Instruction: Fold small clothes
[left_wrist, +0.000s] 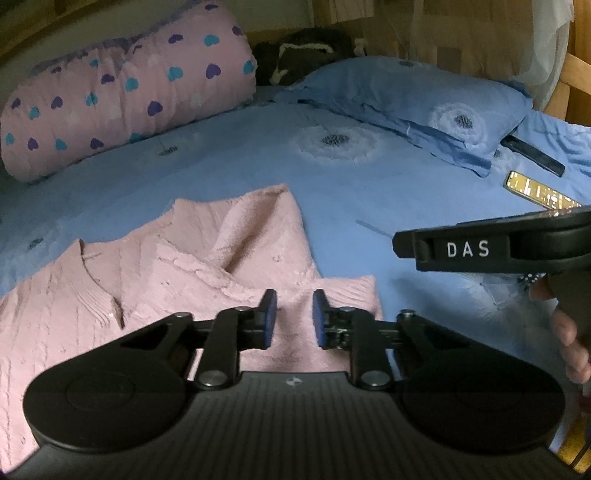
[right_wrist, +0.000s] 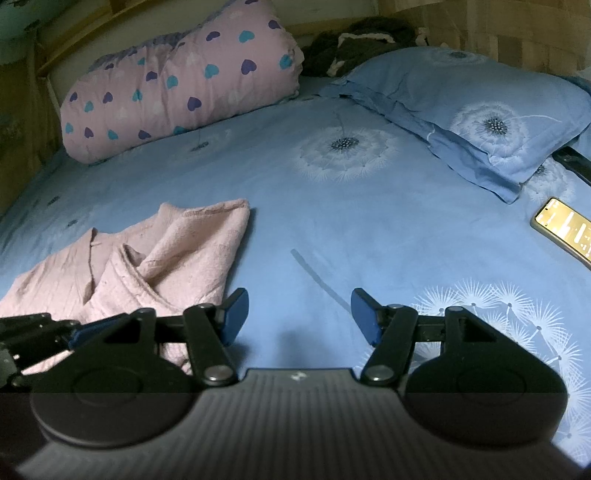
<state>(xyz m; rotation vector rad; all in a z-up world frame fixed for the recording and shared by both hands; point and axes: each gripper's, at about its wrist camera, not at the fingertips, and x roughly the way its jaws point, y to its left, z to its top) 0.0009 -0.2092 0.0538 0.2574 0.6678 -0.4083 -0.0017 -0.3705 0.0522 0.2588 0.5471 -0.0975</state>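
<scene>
A small pink knitted sweater (left_wrist: 166, 273) lies partly folded on the blue bed sheet (left_wrist: 258, 173); it also shows at the left in the right wrist view (right_wrist: 177, 251). My left gripper (left_wrist: 294, 317) hovers over the sweater's near right edge, jaws a narrow gap apart and holding nothing. My right gripper (right_wrist: 299, 314) is wide open and empty over bare sheet, to the right of the sweater. Its body shows in the left wrist view (left_wrist: 491, 251), marked DAS.
A pink rolled quilt with hearts (left_wrist: 122, 92) lies at the back left. A blue pillow (left_wrist: 424, 107) lies at the back right. A lit phone (right_wrist: 565, 229) and a dark flat object (left_wrist: 532, 155) rest on the sheet at the right. Dark clothing (left_wrist: 303, 55) lies by the headboard.
</scene>
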